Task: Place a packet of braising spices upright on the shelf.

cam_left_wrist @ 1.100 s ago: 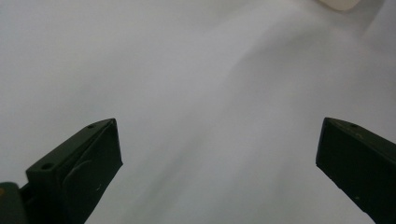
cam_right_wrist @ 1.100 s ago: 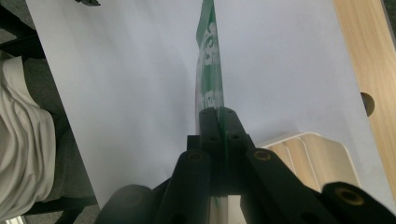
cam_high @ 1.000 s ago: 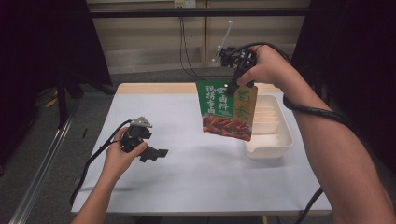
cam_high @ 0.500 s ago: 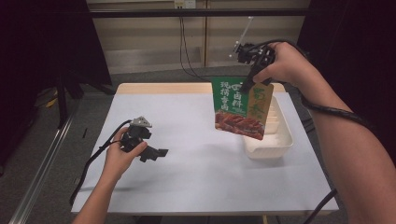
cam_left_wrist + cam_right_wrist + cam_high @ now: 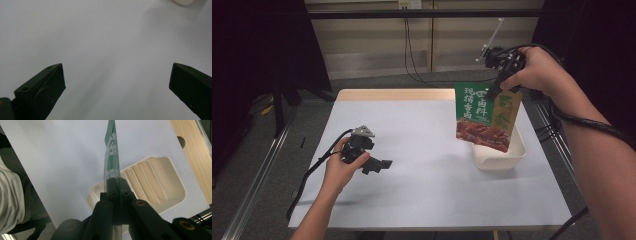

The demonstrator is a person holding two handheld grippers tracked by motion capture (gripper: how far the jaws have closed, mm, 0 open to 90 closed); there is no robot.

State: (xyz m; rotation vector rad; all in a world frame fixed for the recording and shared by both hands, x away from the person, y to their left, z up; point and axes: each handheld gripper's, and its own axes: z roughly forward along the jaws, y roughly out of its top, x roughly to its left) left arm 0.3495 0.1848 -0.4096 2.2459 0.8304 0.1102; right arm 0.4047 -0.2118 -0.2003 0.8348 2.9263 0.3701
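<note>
A green food packet point(image 5: 484, 117) with white and yellow lettering and a picture of red meat hangs upright in the air over the left part of a white ribbed tray point(image 5: 517, 150). My right gripper point(image 5: 494, 90) is shut on its top edge. In the right gripper view the packet point(image 5: 111, 157) appears edge-on between the closed jaws of the right gripper point(image 5: 117, 185), with the tray point(image 5: 160, 185) beneath it. My left gripper point(image 5: 379, 165) rests low over the table at the left, open, with nothing between its jaws; the left gripper point(image 5: 117, 80) shows wide apart over bare white tabletop.
The white table point(image 5: 422, 145) has a wooden strip point(image 5: 397, 94) along its far edge. A corner of the tray point(image 5: 183, 2) shows in the left gripper view. Cables trail from both grippers. Dark curtains stand on both sides.
My right gripper has carried the packet to the right, from left of the tray to over it. The left hand has stayed in place.
</note>
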